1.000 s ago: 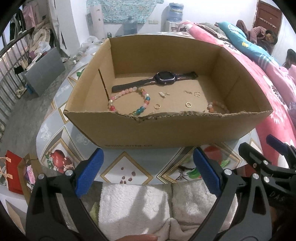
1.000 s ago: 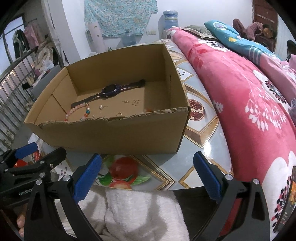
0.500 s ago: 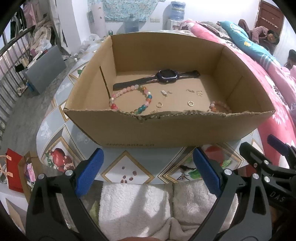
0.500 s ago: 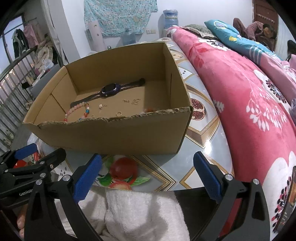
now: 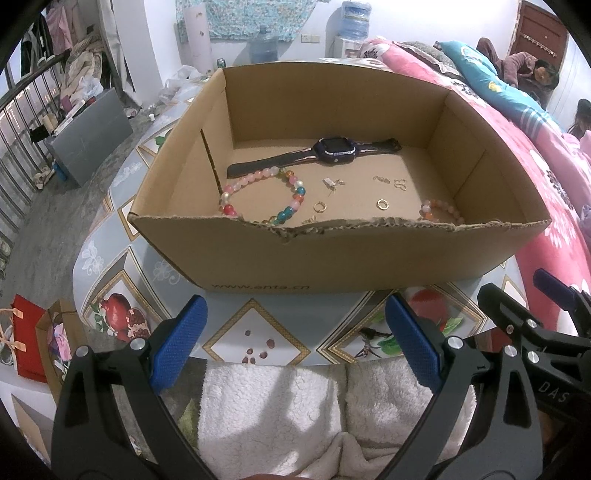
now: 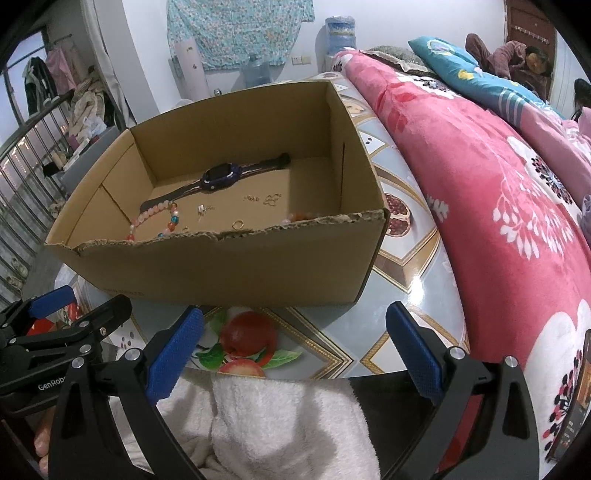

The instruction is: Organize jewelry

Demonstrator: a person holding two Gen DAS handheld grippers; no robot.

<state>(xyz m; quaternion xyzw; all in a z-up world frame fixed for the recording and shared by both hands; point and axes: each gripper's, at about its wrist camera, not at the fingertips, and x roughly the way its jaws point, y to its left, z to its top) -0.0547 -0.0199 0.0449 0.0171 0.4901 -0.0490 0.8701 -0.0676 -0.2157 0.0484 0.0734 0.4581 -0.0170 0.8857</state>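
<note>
Your left gripper (image 5: 295, 347) and right gripper (image 6: 293, 350) both gape wide, empty, short of the box (image 5: 332, 258). Inside lie a watch (image 5: 334, 149), bracelet (image 5: 284, 195) and what look like earrings (image 5: 391, 181).

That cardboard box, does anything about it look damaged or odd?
Yes. The cardboard box has a ragged, torn top edge along its near wall, with a notch near the middle. Inside, the watch, bead bracelet and small gold rings lie scattered loose.

White walls (image 6: 140, 48); floral cloth (image 6: 240, 29) hung on far wall. Grey floor (image 5: 55, 206) left, metal railing (image 5: 18, 122) beside it. Bed with pink floral blanket (image 6: 498, 184) right. Fruit-patterned table (image 5: 255, 339).
</note>
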